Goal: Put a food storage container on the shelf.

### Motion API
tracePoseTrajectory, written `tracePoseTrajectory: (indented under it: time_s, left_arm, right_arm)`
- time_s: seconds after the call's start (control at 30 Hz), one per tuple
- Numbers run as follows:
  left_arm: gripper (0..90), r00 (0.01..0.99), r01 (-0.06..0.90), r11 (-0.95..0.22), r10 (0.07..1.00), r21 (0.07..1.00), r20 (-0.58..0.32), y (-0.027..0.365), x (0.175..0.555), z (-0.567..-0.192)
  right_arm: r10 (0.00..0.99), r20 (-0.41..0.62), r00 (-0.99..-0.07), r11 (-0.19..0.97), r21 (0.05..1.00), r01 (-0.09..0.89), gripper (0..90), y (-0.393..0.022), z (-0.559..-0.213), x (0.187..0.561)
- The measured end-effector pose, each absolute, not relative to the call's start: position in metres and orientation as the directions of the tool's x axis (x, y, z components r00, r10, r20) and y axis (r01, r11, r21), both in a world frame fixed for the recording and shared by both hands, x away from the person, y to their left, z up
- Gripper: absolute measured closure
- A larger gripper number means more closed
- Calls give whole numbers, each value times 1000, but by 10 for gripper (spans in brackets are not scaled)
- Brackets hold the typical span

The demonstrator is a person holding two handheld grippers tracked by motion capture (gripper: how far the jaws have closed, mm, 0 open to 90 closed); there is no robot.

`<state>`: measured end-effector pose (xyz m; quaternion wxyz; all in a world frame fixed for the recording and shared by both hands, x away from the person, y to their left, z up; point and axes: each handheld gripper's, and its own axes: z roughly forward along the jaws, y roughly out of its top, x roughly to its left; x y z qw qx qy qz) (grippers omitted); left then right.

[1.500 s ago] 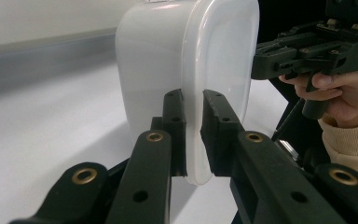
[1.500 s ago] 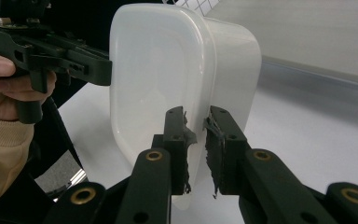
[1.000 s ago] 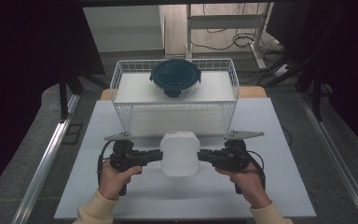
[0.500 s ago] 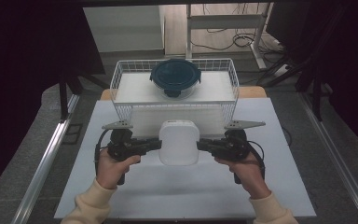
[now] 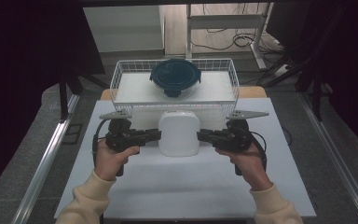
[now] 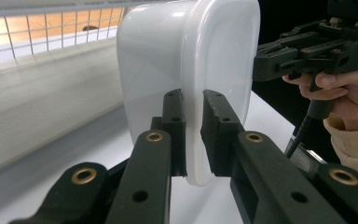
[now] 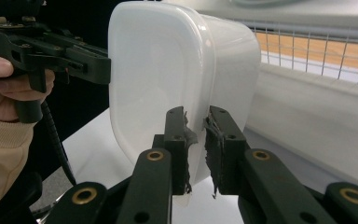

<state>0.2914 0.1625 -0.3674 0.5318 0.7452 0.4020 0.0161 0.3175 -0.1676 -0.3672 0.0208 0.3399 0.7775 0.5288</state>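
High view: left gripper & right gripper pinch a white container from opposite sides, above the table, just in front of a wire basket. Left gripper view: jaws clamp the container's rim. Right gripper view: jaws clamp the opp. rim.

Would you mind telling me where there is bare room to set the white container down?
The table is bare on the near side, between the white container and the person's edge. The wire basket has white floor free left and right of the dark-lidded bowl. It is crowded mid-table: the left tool and right tool clamp the container's rim.
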Motion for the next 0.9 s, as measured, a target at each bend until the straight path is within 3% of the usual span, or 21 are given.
tracePoseTrajectory:
  time_s: [0.9]
  left_arm:
    - [801, 701, 507, -100, 626, 856, -342, 177, 305, -301]
  right_arm:
    - [556, 237, -796, 227, 879, 420, 781, -151, -298, 331]
